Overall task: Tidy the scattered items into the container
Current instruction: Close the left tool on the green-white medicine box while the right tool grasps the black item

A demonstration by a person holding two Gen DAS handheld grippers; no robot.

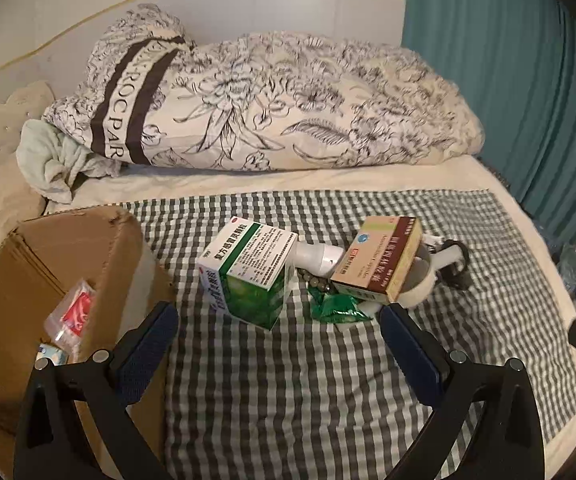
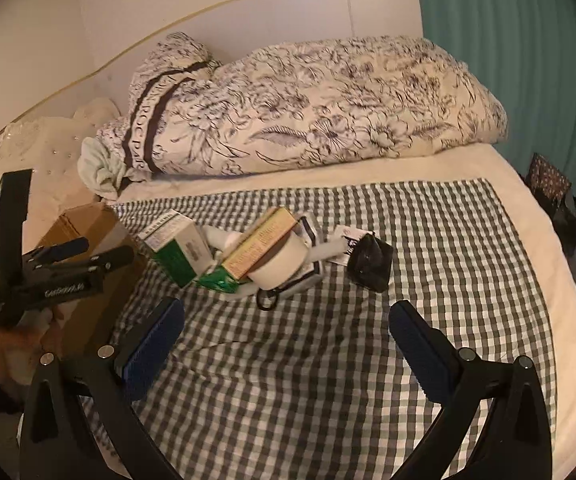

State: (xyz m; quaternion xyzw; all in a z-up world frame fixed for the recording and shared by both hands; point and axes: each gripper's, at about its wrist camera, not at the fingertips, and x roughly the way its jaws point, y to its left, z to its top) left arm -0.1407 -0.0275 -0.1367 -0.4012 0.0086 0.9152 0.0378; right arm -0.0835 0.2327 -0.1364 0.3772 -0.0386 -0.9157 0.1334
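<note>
Just ahead of the left hand-held gripper (image 1: 280, 322), whose fingers are spread and empty, the green medicine box (image 1: 248, 268) lies tilted on the checked cloth (image 1: 288, 392). It looks like light, stiff card, best pinched across its narrow sides. The cardboard box (image 1: 48, 264) sits left; the right hand-held gripper (image 2: 288, 320) is likewise spread.

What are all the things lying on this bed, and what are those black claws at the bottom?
Cardboard box: one, brown, left edge of the checked cloth; a red-and-clear packet lies inside.
Green medicine box: one, green and white, nearest the cardboard box.
Brown medicine box: one, tan and maroon, leaning on the white cup.
White bottle: one, lying between the two medicine boxes.
Green sachet: one, in front of the pile.
Black pouch: one, right of the pile.
Checked cloth: one, grey and white, under everything.
Floral duvet: one, folded behind.
Left gripper: black, blue pads, open.
Right gripper: same, open.
</note>
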